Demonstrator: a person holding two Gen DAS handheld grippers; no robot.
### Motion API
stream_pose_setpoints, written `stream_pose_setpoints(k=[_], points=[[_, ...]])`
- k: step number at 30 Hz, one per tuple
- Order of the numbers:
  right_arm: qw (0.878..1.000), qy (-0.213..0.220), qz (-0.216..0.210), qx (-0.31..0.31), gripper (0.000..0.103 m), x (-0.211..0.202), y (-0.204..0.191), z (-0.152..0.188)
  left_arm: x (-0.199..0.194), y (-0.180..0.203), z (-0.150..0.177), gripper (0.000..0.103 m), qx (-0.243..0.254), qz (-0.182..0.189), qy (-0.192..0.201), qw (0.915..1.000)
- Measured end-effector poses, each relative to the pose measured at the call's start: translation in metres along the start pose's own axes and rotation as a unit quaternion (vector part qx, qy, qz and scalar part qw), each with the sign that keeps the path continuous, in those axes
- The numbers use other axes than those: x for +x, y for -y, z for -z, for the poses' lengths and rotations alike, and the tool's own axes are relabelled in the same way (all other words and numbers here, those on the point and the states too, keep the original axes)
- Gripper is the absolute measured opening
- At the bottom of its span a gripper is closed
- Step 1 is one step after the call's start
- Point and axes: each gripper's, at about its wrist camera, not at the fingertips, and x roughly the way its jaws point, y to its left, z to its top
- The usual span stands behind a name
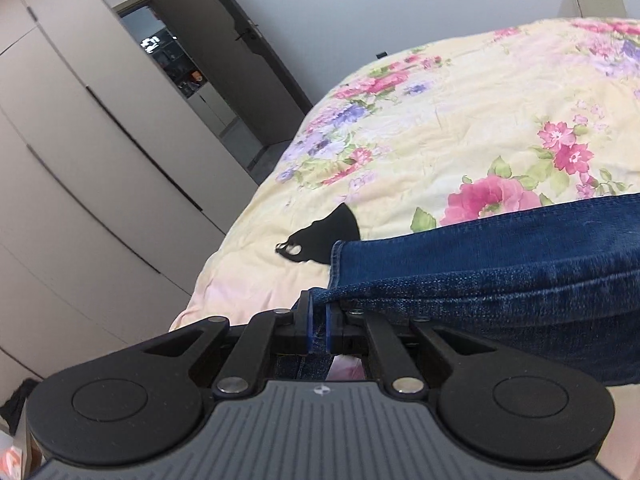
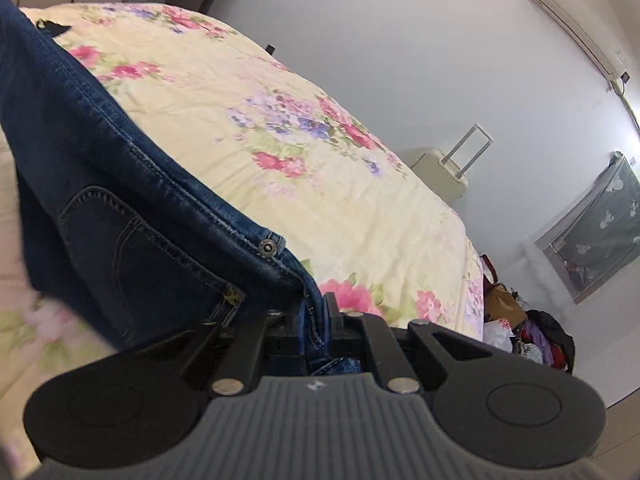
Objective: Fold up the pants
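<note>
left gripper [image 1: 318,322]: clamped tight on the hem end of the jeans [image 1: 500,280], a thin fold of denim pinched between the blue pads, nothing else held.
right gripper [image 2: 314,320]: closed hard on the waistband corner, just below the metal rivet [image 2: 267,247] and beside the back pocket [image 2: 132,248]; cloth bunched between the jaws.
jeans, place: strung between the two tongs, raised at both held ends, the middle apparently sagging toward the bedspread [image 1: 440,128]; exact contact with the bed hard to tell.
jeans, handling: soft and floppy yet fairly heavy for cloth; thick seams and waistband stiffer than the legs; rough weave, unlikely to slip from a firm pinch; not fragile.
where to hold: doubled edges best, meaning hem, side seam, waistband; single-layer leg cloth likelier to slide and let the layers part.
risk, as a judgement: sagging middle may drag and wrinkle; uneven pull may skew the fold.
black item [image 1: 320,240]: small dark piece lying on the bedspread just beyond the hem, apart from the grip.
farther off: wardrobe doors [image 1: 100,140] past the bed edge; suitcase [image 2: 444,172] against the far wall.
</note>
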Motion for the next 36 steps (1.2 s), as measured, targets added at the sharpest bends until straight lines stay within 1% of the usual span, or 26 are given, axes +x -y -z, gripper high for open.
stream_pose_setpoints(k=[3, 6, 8, 10, 13, 16, 17, 18, 19, 20, 21, 22, 23, 24, 25, 26, 27, 29, 31, 32, 34, 36], points=[[1.000, -0.021, 0.007, 0.004, 0.000, 0.052, 0.004, -0.019, 0.033, 0.022, -0.018, 0.006, 0.030, 0.000, -0.014, 0.9995], [0.999, -0.051, 0.008, 0.009, 0.001, 0.106, 0.006, -0.029, 0.060, 0.049, -0.034, 0.006, 0.069, -0.010, -0.012, 0.9975], [0.997, -0.075, 0.002, 0.010, 0.001, 0.151, 0.007, -0.035, 0.079, 0.066, -0.048, 0.006, 0.092, -0.011, -0.013, 0.9957], [0.995, -0.097, -0.001, 0.010, 0.001, 0.190, 0.008, -0.034, 0.097, 0.085, -0.058, 0.006, 0.120, -0.015, -0.015, 0.9925], [0.992, -0.122, -0.003, 0.017, 0.001, 0.237, 0.004, -0.031, 0.126, 0.112, -0.068, 0.006, 0.154, -0.017, -0.025, 0.9875], [0.990, -0.141, -0.006, 0.022, 0.001, 0.260, -0.007, -0.023, 0.153, 0.130, -0.069, 0.007, 0.165, -0.020, -0.036, 0.9854], [0.989, -0.145, -0.006, 0.022, 0.001, 0.267, -0.010, -0.022, 0.159, 0.134, -0.069, 0.010, 0.163, -0.021, -0.033, 0.9859], [0.989, -0.147, -0.006, 0.025, 0.001, 0.272, -0.011, -0.021, 0.164, 0.136, -0.069, 0.016, 0.157, -0.023, -0.027, 0.9870], [0.989, -0.148, -0.005, 0.028, 0.002, 0.274, -0.012, -0.020, 0.168, 0.136, -0.068, 0.024, 0.149, -0.022, -0.024, 0.9884], [0.988, -0.150, -0.003, 0.033, 0.002, 0.278, -0.013, -0.019, 0.170, 0.135, -0.066, 0.030, 0.139, -0.023, -0.019, 0.9899], [0.988, -0.152, -0.001, 0.037, 0.003, 0.278, -0.014, -0.019, 0.170, 0.132, -0.064, 0.045, 0.129, -0.020, -0.014, 0.9914], [0.987, -0.154, 0.002, 0.039, 0.004, 0.276, -0.015, -0.019, 0.168, 0.128, -0.064, 0.069, 0.117, -0.010, -0.007, 0.9931], [0.987, -0.156, 0.010, 0.040, 0.006, 0.273, -0.016, -0.020, 0.163, 0.121, -0.063, 0.080, 0.102, 0.005, 0.002, 0.9947], [0.987, -0.156, 0.017, 0.044, 0.010, 0.270, -0.017, -0.022, 0.158, 0.112, -0.062, 0.088, 0.085, 0.022, 0.010, 0.9961], [0.986, -0.156, 0.025, 0.053, 0.022, 0.266, -0.017, -0.025, 0.151, 0.101, -0.062, 0.088, 0.065, 0.041, 0.015, 0.9969], [0.985, -0.152, 0.039, 0.067, 0.044, 0.257, -0.016, -0.028, 0.144, 0.089, -0.062, 0.088, 0.047, 0.059, 0.017, 0.9970], [0.984, -0.149, 0.052, 0.081, 0.049, 0.250, -0.015, -0.030, 0.137, 0.075, -0.061, 0.088, 0.027, 0.075, 0.020, 0.9966], [0.981, -0.138, 0.071, 0.114, 0.050, 0.228, -0.016, -0.035, 0.118, 0.044, -0.059, 0.088, -0.015, 0.102, 0.030, 0.9942], [0.979, -0.123, 0.076, 0.145, 0.050, 0.204, -0.024, -0.039, 0.104, 0.013, -0.051, 0.088, -0.055, 0.114, 0.029, 0.9915], [0.977, -0.116, 0.068, 0.164, 0.050, 0.191, -0.030, -0.040, 0.100, -0.001, -0.044, 0.086, -0.072, 0.122, 0.025, 0.9896], [0.972, -0.109, 0.045, 0.203, 0.051, 0.167, -0.049, -0.041, 0.094, -0.026, -0.024, 0.080, -0.105, 0.130, 0.018, 0.9858], [0.966, -0.110, 0.019, 0.234, 0.053, 0.145, -0.075, -0.038, 0.095, -0.047, 0.001, 0.077, -0.142, 0.134, 0.011, 0.9808]])
